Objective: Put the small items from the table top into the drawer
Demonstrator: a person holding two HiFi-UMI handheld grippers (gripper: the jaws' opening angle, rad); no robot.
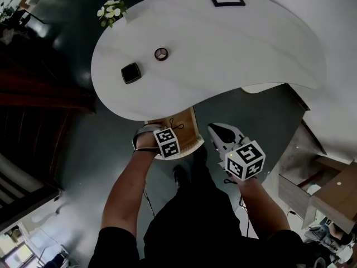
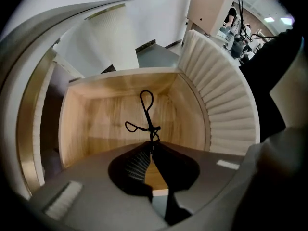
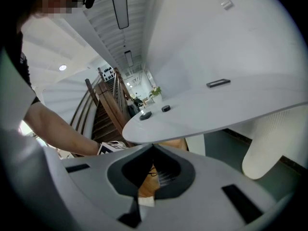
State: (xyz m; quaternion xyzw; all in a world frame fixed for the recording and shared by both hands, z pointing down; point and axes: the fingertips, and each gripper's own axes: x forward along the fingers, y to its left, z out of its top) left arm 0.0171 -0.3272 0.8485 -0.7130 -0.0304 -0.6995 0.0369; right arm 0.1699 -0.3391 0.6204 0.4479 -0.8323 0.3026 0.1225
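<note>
Left gripper view: left fingers (image 2: 137, 161) nearly together, pinching black cord (image 2: 148, 117) at their tips, over open drawer (image 2: 86, 124), presumably for release; right fingers (image 3: 165, 177) closed, empty, parked beside; square item (image 1: 131, 72) and round item (image 1: 161, 53) on tabletop (image 1: 234, 49) beyond.

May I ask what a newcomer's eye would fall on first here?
The open light-wood drawer under the curved white table top stands out; there the left gripper pinches a thin black looped cord. On the table lie a black square item and a dark round ring.
</note>
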